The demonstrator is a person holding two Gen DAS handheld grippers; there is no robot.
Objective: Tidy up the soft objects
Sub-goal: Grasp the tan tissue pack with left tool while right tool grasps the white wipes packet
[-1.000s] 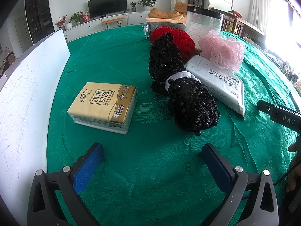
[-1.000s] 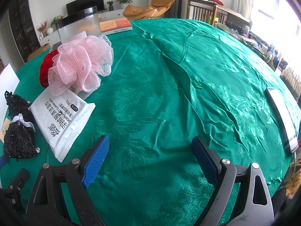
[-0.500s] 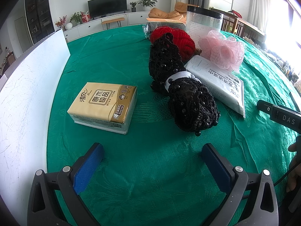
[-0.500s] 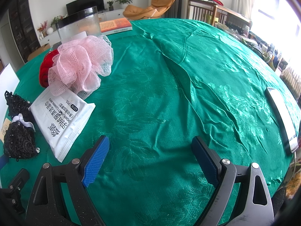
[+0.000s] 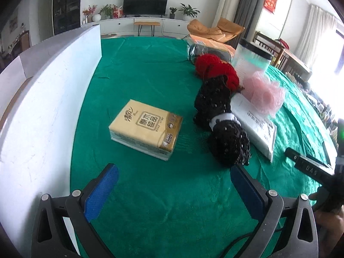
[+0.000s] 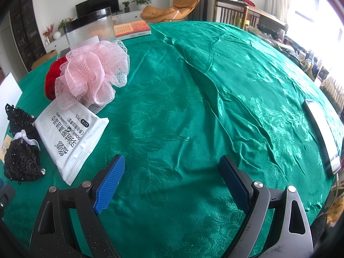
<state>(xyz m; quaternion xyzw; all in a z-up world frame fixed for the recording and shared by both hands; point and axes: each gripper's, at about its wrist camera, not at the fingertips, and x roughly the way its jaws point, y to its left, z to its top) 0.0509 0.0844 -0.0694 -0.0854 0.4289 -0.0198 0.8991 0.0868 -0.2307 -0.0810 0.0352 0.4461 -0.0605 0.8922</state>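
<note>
On the green tablecloth lie a tan tissue pack [image 5: 146, 129], a black beaded lace bundle [image 5: 223, 122] with a white band, a white wipes packet [image 5: 255, 122], a pink mesh bath pouf [image 5: 264, 92] and a red knitted item [image 5: 215, 68]. My left gripper [image 5: 174, 185] is open and empty, just short of the tissue pack and the black bundle. My right gripper [image 6: 172, 178] is open and empty over bare cloth, right of the wipes packet [image 6: 71, 139], the pouf [image 6: 90, 75] and the black bundle [image 6: 21, 157].
A white board [image 5: 43, 99] stands along the left. A clear jar with a black lid [image 5: 251, 62] and an orange book [image 6: 131, 29] sit at the back. A phone [image 6: 322, 133] lies near the right table edge.
The left gripper's view has swung left and back a little; the tissue pack now sits nearer its centre. The right gripper has hardly moved.
</note>
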